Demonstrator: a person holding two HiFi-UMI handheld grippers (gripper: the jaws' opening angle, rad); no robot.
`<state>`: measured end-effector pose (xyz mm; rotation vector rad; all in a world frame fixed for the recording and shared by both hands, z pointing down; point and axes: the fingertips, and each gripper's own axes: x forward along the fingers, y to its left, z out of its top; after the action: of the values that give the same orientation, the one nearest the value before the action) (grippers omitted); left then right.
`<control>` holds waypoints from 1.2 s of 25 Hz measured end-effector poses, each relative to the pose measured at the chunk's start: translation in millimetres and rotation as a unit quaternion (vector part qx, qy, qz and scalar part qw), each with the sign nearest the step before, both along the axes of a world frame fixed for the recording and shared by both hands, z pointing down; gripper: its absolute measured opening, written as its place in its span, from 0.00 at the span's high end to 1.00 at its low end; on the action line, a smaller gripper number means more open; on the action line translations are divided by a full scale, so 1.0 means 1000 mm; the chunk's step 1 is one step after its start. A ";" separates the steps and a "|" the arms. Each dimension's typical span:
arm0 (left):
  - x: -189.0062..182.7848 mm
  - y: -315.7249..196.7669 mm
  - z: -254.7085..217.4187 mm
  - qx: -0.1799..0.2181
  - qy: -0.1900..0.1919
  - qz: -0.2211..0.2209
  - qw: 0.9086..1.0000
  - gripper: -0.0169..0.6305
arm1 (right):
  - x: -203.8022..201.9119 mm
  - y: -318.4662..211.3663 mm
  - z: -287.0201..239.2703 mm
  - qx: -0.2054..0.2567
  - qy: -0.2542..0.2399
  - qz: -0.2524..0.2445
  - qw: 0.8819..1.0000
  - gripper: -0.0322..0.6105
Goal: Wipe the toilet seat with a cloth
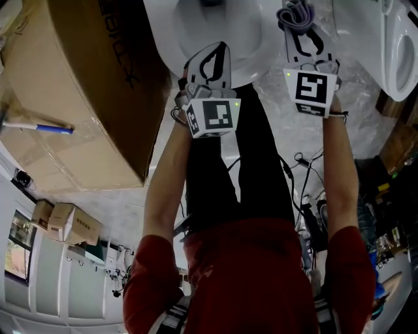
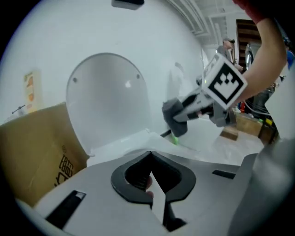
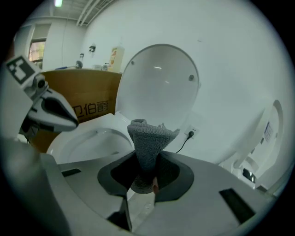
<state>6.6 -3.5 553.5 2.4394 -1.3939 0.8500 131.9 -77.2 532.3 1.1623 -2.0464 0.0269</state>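
A white toilet has its lid (image 3: 159, 87) raised, and its seat (image 3: 85, 133) lies low at the left in the right gripper view. My right gripper (image 3: 148, 159) is shut on a grey knitted cloth (image 3: 150, 136), which sticks up from the jaws. In the head view the cloth (image 1: 297, 14) is held just right of the toilet bowl (image 1: 251, 45). My left gripper (image 1: 217, 51) hovers over the bowl's near rim. In the left gripper view the left gripper (image 2: 150, 156) is shut with nothing between the jaws, and the lid (image 2: 108, 97) stands beyond them.
A big cardboard box (image 1: 72, 98) stands close on the toilet's left side. Another white fixture (image 1: 400, 52) is at the far right. Cables (image 1: 307, 176) lie on the marbled floor by the person's legs. A wall socket (image 3: 192, 132) sits behind the toilet.
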 end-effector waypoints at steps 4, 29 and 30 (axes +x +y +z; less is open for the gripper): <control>-0.010 -0.029 -0.045 0.079 0.015 -0.026 0.996 0.95 | -0.009 -0.034 0.017 0.020 0.096 -0.083 0.992 0.81; -0.035 -0.054 -0.051 0.094 0.028 -0.083 0.992 0.95 | -0.027 -0.098 0.131 -0.025 0.395 -0.321 0.860 0.82; -0.035 -0.055 -0.051 0.094 0.028 -0.083 0.992 0.95 | -0.026 -0.096 0.131 -0.028 0.395 -0.318 0.861 0.81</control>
<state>-28.6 -58.1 502.9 2.4148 -1.6974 0.6331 105.8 -172.9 663.0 0.2957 -1.5465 -0.6104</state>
